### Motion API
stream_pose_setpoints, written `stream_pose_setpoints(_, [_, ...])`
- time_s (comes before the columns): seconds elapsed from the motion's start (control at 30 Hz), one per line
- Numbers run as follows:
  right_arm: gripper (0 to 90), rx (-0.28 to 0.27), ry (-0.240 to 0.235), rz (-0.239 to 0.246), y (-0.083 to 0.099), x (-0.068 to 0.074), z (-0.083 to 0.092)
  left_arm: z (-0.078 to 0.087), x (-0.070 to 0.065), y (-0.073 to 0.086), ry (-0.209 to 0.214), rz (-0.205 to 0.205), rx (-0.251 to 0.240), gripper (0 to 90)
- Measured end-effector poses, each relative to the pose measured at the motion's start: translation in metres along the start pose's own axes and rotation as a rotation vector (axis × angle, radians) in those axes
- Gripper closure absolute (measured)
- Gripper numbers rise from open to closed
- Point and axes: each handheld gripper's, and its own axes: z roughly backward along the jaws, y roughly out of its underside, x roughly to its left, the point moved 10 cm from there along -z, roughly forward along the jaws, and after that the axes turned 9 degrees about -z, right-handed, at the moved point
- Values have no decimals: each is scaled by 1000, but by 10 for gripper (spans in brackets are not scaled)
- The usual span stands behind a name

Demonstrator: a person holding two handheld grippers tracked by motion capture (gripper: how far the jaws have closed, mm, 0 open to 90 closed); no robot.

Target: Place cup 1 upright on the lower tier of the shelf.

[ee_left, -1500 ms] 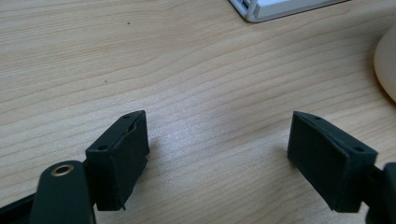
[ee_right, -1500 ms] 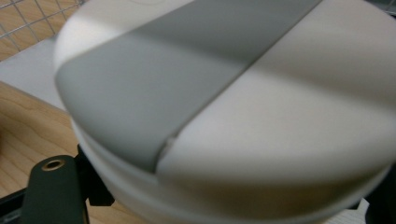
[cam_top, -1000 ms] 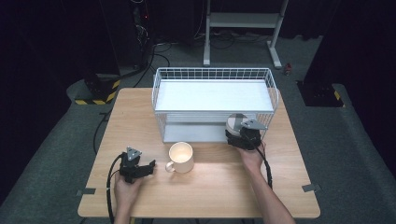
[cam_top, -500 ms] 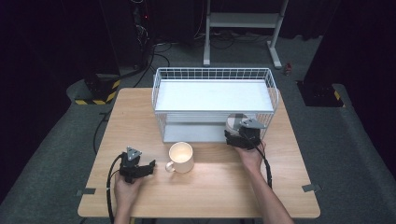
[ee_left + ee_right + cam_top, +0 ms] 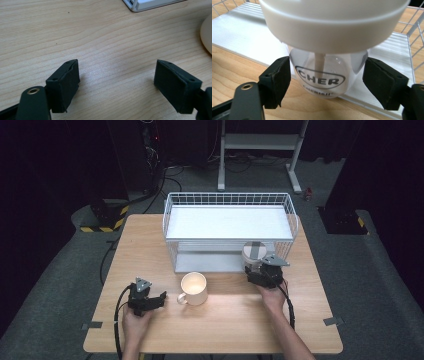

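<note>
- Since the earlier high view little has shifted: the right gripper [image 5: 262, 270] sits at the same spot by the wire rack [image 5: 230, 231], and its jaws have just been closing around the clear jar [image 5: 328, 75]. The left gripper [image 5: 156, 301] has not moved.
- Right gripper: the jar stands between the jaws; the pads look to be at its sides, but whether they press on the glass I cannot tell.
- Jar: clear body, wide white lid [image 5: 332, 22], black lettering "CHER" on the front; a thin white stem shows inside it. It stands at the front right corner of the rack, by the rack's lower white shelf [image 5: 244, 27].
- Left gripper: released, jaws wide apart over bare table [image 5: 105, 45], nothing between them.
- Cream mug [image 5: 193, 288]: upright just in front of the rack, handle toward the left gripper; inside looks bare.
- Rack: upper shelf carries nothing.
</note>
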Motion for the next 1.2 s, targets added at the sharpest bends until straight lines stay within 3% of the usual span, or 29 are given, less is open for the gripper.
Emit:
stream_pose_setpoints(0.5, [276,19,15,-18,1,-2,-7,0,0,0,0,-1,0,207])
stream_pose_setpoints(0.8, [349,11,22,-20,-6,-2,-14,0,0,0,-1,-2,0,207])
stream_pose_setpoints(1.2, [403,22,29,-62,-4,-1,-25,0,0,0,-1,-1,0,207])
